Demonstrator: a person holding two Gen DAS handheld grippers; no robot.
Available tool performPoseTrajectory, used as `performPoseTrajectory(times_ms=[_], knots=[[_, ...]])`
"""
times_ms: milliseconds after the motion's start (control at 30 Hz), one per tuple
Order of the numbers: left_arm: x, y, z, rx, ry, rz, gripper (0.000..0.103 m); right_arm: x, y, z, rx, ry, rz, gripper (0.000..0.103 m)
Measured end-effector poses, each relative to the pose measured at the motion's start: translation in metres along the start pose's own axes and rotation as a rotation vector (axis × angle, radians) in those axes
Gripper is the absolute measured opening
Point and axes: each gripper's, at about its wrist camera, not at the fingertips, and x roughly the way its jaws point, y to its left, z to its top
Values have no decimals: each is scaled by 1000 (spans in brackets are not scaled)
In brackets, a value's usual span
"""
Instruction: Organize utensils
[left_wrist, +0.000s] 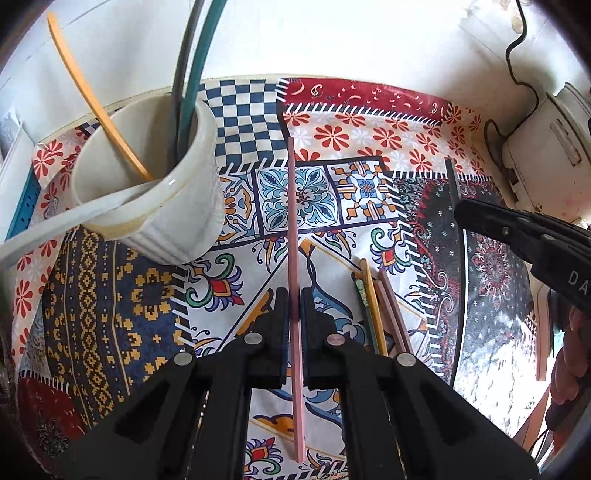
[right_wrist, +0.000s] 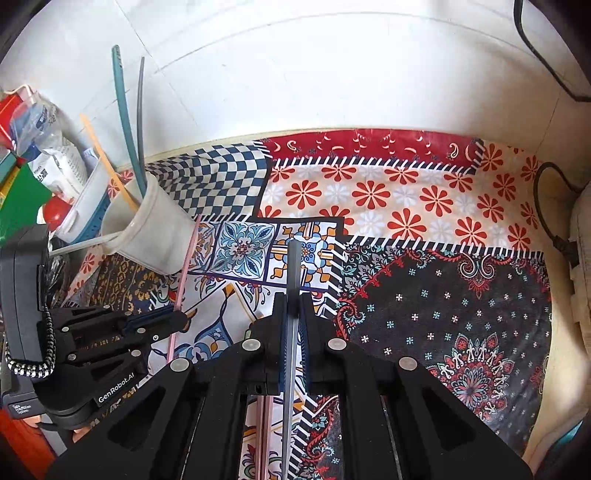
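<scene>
Left gripper (left_wrist: 294, 310) is clamped tight on a pink chopstick (left_wrist: 293, 221), lifted off the patchwork tablecloth (left_wrist: 110, 314); right gripper (right_wrist: 293, 314) is squeezed shut on a grey chopstick (right_wrist: 293, 266); white cup (left_wrist: 162, 192) with other chopsticks stands upper left; a few more chopsticks (left_wrist: 384, 310) lie between the grippers.

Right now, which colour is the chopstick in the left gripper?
Pink chopstick; left gripper clamps it, clearest in the left wrist view.

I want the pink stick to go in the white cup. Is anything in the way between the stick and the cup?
Nothing visible blocks it. The left gripper holds the pink chopstick, and only bare tablecloth lies between it and the white cup. The cup already holds several sticks, but its mouth has room.
</scene>
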Motion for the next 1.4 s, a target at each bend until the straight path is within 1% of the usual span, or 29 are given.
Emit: performPoseTrajectory(times_ms=[100, 333, 400, 600, 633, 767, 900, 1000, 1067, 1167, 1200, 1233, 1400], knots=[[-22, 5, -6, -19, -43, -21, 4, -15, 2, -1, -11, -27, 9, 6], [-67, 7, -16, -41, -142, -13, 3, -34, 14, -3, -45, -85, 27, 6], [-76, 4, -15, -47, -167, -12, 3, -39, 17, -3, -56, -100, 29, 6], [-112, 11, -17, -73, -239, -16, 3, -56, 26, -5, -76, -135, 50, 6], [-116, 11, -17, -76, -252, -14, 3, -59, 28, -4, -81, -142, 51, 3], [-135, 11, -17, -80, -304, -7, 3, -70, 35, -3, -101, -169, 56, 3], [-149, 13, -17, -90, -346, -2, 3, -70, 40, -2, -132, -179, 29, 3], [-156, 16, -20, -104, -367, 0, 3, -62, 35, -3, -115, -136, 64, 3], [-161, 19, -21, -115, -378, 0, 3, -50, 30, -3, -101, -98, 60, 4], [-168, 23, -23, -130, -393, 2, 3, -20, 22, -4, -97, -10, 29, 13], [-171, 25, -24, -133, -398, 4, 3, -8, 19, -5, -89, 22, 29, 20], [-173, 26, -25, -136, -404, 7, 3, 3, 15, -5, -81, 53, 30, 24], [-183, 31, -26, -142, -424, 27, 3, 55, 4, -7, -60, 162, -22, 24]])
